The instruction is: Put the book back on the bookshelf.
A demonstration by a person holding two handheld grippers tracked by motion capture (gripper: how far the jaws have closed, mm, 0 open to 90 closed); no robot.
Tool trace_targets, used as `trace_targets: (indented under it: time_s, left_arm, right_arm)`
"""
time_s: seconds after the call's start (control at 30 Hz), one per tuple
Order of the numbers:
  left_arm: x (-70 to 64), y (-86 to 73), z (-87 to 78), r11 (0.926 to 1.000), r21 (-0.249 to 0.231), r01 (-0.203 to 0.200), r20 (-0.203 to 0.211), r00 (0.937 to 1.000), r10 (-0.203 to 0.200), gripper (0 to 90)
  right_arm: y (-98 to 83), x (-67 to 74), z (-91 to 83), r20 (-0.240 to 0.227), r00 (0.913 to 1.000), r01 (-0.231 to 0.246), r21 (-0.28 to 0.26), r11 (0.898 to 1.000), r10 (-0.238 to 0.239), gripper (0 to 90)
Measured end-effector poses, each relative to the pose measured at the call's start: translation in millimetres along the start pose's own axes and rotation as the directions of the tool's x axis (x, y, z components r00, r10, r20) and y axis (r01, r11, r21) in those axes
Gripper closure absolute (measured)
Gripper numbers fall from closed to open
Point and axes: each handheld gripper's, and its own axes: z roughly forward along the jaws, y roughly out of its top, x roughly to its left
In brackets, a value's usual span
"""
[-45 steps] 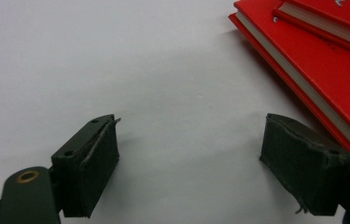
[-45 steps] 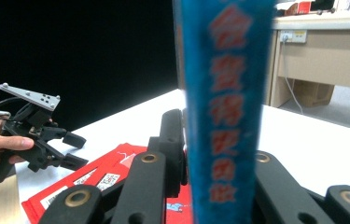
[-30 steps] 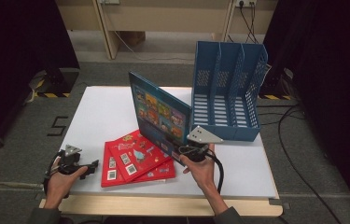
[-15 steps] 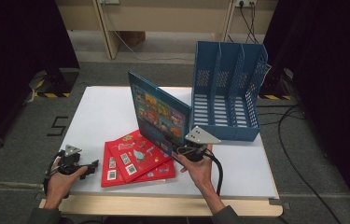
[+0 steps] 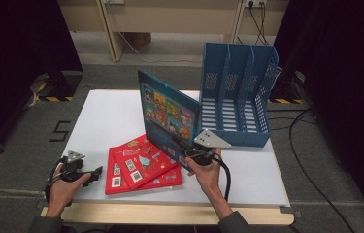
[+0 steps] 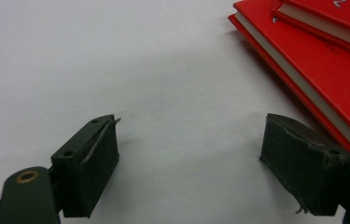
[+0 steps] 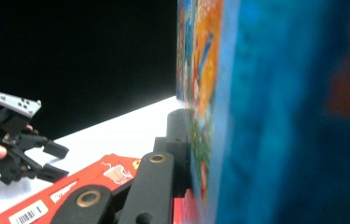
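Observation:
A blue picture book (image 5: 167,112) stands upright on its edge on the white table (image 5: 107,116), tilted slightly. My right gripper (image 5: 189,154) is shut on its lower near corner. Its jaws have just been closing on the cover, and in the right gripper view one black jaw presses the blue book (image 7: 266,116) while the other is hidden behind it. Two red books (image 5: 140,165) lie stacked flat to the left of that corner. My left gripper (image 5: 96,174) rests low at the table's front left, open and holding nothing (image 6: 189,163), with the red books (image 6: 331,56) just beside its right jaw.
A blue slotted file rack (image 5: 238,97) stands at the table's back right, just behind the upright book. A wooden strip runs along the table's front edge (image 5: 170,213). Cables lie on the floor at the right. In the right gripper view, the left gripper (image 7: 53,161) shows far off.

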Motion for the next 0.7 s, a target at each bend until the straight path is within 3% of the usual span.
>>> trace_targets:
  time_s: [0.07,0.23,0.53,0.7]
  left_arm:
    - [-0.1,0.0,0.0,1.0,0.0,0.001,0.0,1.0,-0.001,17.5]
    - [-0.3,0.0,0.1,1.0,-0.001,0.003,0.0,1.0,-0.003,17.6]
    - [0.0,-0.1,0.0,1.0,0.0,0.0,0.001,1.0,0.0,17.5]
    - [0.0,-0.1,-0.1,1.0,0.001,0.0,0.001,1.0,0.0,17.5]
  right_arm:
    - [2.4,-2.9,-1.4,0.0,0.9995,-0.031,-0.002,1.0,0.031,82.1]
    - [6.3,-7.2,-4.7,0.006,0.9985,-0.055,-0.001,0.999,0.055,82.3]
    - [18.0,-11.3,-16.0,0.027,0.9991,-0.03,-0.032,0.999,0.031,82.6]
    - [37.4,-14.7,-26.6,0.053,0.9985,-0.012,-0.076,0.997,0.016,82.6]
